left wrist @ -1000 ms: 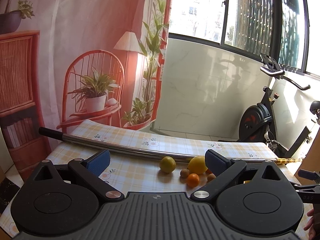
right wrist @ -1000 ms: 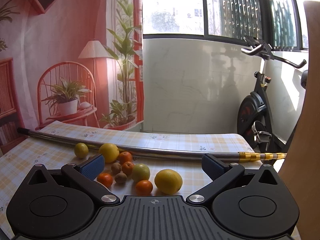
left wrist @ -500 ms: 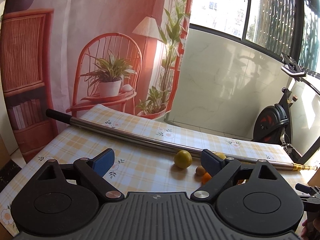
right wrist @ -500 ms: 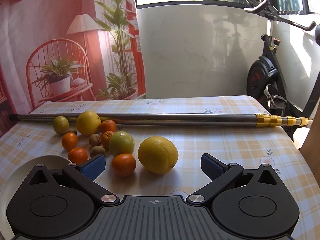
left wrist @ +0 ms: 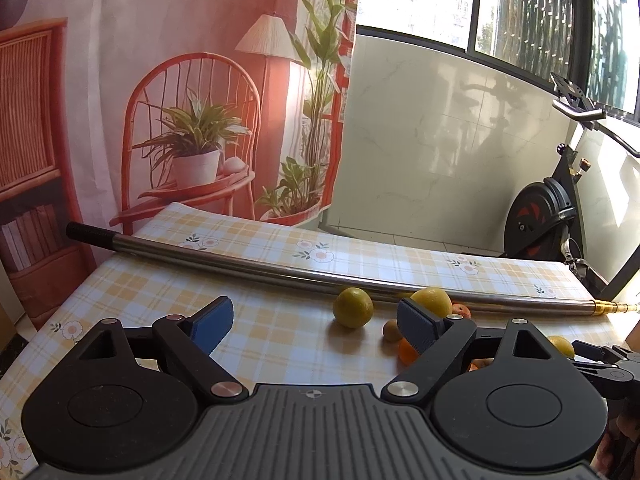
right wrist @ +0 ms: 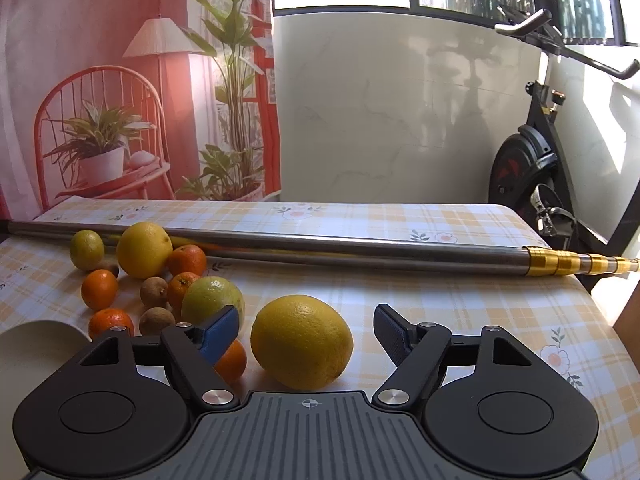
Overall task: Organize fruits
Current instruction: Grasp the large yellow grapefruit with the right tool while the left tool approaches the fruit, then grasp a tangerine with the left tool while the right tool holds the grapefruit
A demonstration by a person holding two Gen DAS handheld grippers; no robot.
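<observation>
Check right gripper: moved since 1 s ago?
Yes. The right gripper has come forward and down toward the big yellow citrus, which now sits between its open fingers; the steel pole behind it looms larger and nearer too.

yellow and orange fruits [right wrist: 302, 342], clustered on tablecloth

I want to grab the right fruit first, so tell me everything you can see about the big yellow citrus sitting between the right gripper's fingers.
The large yellow citrus fruit is rounded and slightly oval, with dimpled, glossy peel that looks whole. It rests on the yellow checked tablecloth, nearest the camera, between the open fingers of the right hand-held gripper, which do not touch it. A small orange fruit sits beside it on the left, apparently touching.
</observation>
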